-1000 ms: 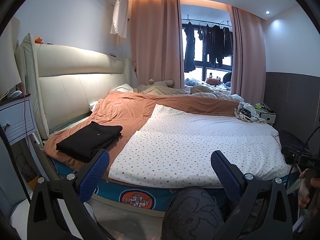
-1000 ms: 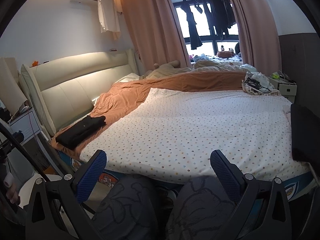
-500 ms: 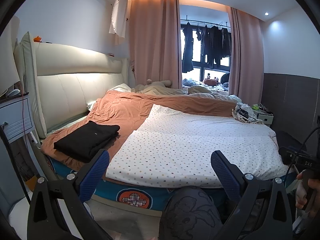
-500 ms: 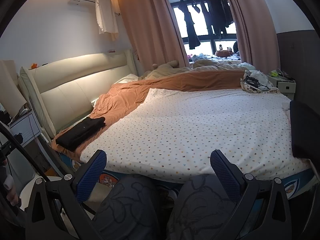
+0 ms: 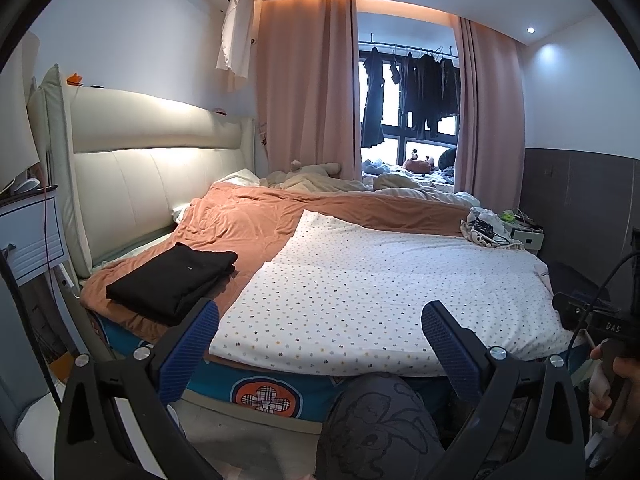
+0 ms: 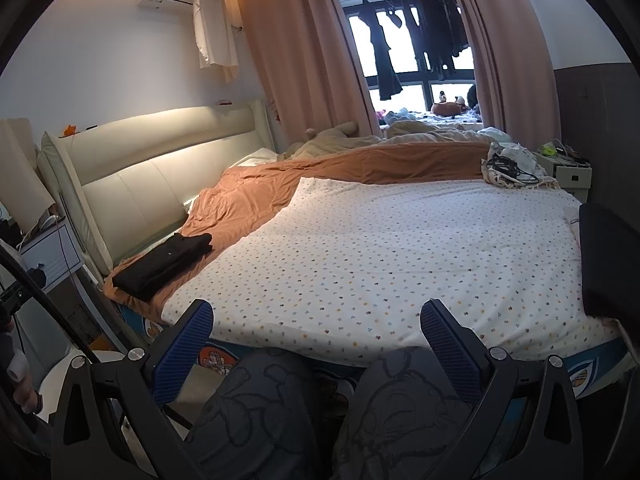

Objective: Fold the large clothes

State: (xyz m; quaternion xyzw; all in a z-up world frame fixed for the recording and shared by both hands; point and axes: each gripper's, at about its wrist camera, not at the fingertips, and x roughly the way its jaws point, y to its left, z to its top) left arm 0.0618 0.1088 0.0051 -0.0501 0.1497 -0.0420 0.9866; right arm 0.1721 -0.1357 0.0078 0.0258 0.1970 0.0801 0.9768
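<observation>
— Bedroom first: what fills it?

— One wide bed (image 5: 120,304), with a cream padded headboard (image 5: 152,184) along its left side and pink curtains (image 5: 308,88) at the far end, dark clothes (image 5: 412,92) hanging on a rail in the window between them.

— And on the bed?

— An orange blanket (image 5: 248,220) covers the headboard side and the far end. A white dotted sheet (image 5: 380,280) is spread flat over the rest, right out to the near edge.

— Where is the clothing?

— A folded black garment (image 5: 172,276) lies on the orange blanket at the near left corner of the bed, just beside the dotted sheet's edge. At the right edge of the bed a dark item (image 6: 608,264) shows partly; what it is I cannot tell.

— The grippers?

— The left gripper (image 5: 320,344) is spread wide, holding nothing, off the near edge of the bed above the person's knee (image 5: 380,424). The right gripper (image 6: 318,340) is spread just as wide, also empty, over both knees.
</observation>
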